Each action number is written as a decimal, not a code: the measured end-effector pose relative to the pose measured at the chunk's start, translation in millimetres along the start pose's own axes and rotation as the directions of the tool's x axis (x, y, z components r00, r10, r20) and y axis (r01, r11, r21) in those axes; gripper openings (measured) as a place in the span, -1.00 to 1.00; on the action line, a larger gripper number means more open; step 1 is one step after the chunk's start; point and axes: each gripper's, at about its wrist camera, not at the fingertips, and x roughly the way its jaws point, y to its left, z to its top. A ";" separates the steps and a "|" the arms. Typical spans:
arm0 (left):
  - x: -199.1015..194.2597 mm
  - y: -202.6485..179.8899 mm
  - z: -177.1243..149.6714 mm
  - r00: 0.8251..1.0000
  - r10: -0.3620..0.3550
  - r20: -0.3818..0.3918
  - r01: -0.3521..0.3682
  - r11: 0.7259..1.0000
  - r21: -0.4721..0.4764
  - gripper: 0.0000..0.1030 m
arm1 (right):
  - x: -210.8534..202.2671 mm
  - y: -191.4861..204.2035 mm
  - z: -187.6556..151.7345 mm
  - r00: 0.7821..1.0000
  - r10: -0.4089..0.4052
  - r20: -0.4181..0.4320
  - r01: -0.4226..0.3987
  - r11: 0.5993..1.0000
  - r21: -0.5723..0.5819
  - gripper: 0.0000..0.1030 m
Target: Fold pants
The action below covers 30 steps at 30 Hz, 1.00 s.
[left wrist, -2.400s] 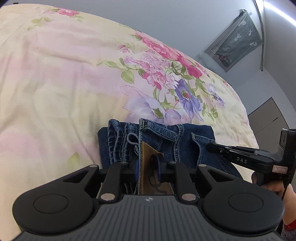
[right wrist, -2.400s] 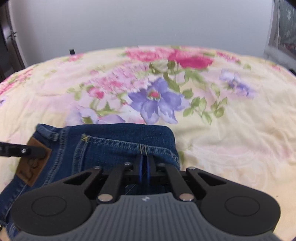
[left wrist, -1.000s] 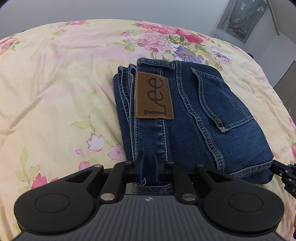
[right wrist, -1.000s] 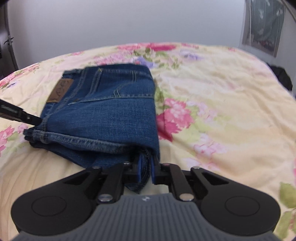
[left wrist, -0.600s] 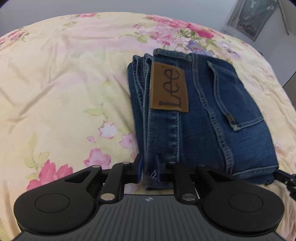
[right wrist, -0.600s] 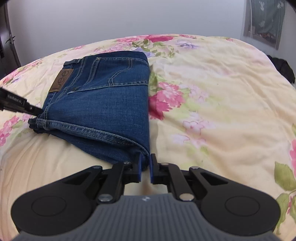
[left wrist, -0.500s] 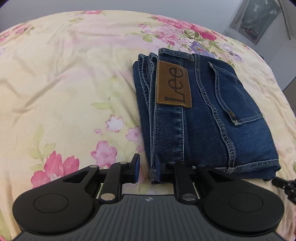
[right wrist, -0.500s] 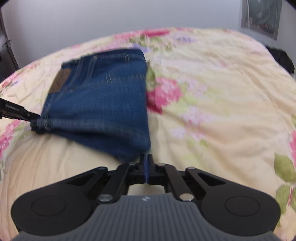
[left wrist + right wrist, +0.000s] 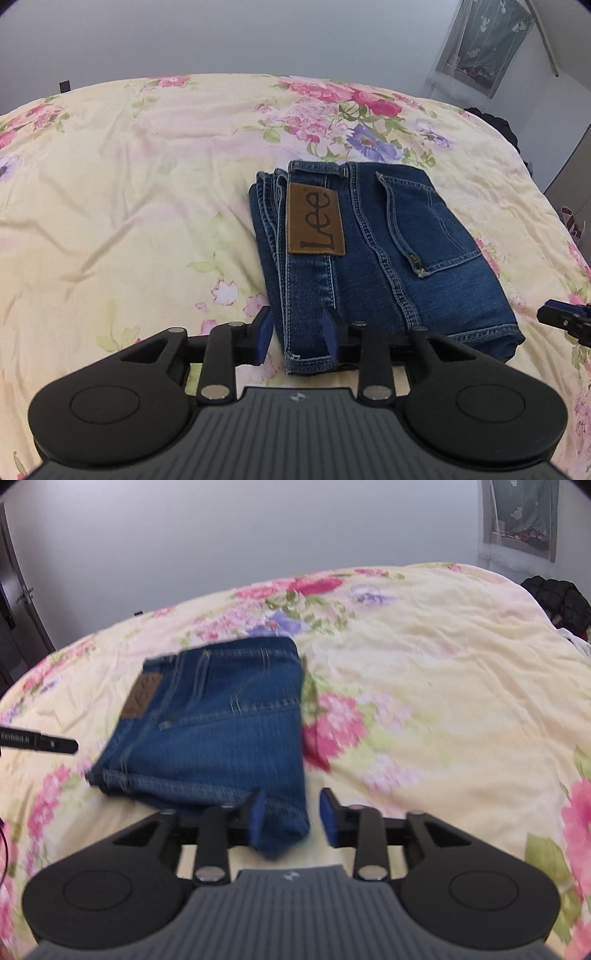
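Both tongs, left (image 9: 297,339) and right (image 9: 291,819), have let go, now apart; pants (image 9: 373,254) folded on bed (image 9: 110,206); next, withdraw clear.

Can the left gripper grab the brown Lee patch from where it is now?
Probably yes. The left gripper is open at the near edge of the folded jeans, and the Lee patch lies uncovered straight ahead on top. But it lies flat against the denim, so pinching it alone looks hard.

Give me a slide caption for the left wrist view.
Open left gripper at the near edge of folded Lee jeans lying on a floral bedspread.
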 end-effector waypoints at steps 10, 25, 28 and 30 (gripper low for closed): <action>45.0 46.5 15.9 0.987 -0.150 0.057 0.160 0.953 -0.258 0.47 | 75.1 -26.0 42.0 0.990 0.134 -0.035 -0.120 0.957 0.265 -0.05; 131.9 93.0 19.5 0.917 -0.368 0.155 0.399 0.826 -0.398 0.70 | 172.8 -73.5 41.2 0.910 0.414 -0.016 -0.347 0.782 0.517 0.00; 138.2 88.8 20.6 0.896 -0.417 0.153 0.444 0.820 -0.362 0.73 | 184.6 -75.8 41.1 0.886 0.463 -0.005 -0.390 0.752 0.531 -0.02; 141.6 83.5 22.1 0.888 -0.436 0.149 0.460 0.818 -0.346 0.73 | 189.1 -75.7 40.9 0.878 0.480 0.001 -0.406 0.741 0.535 -0.04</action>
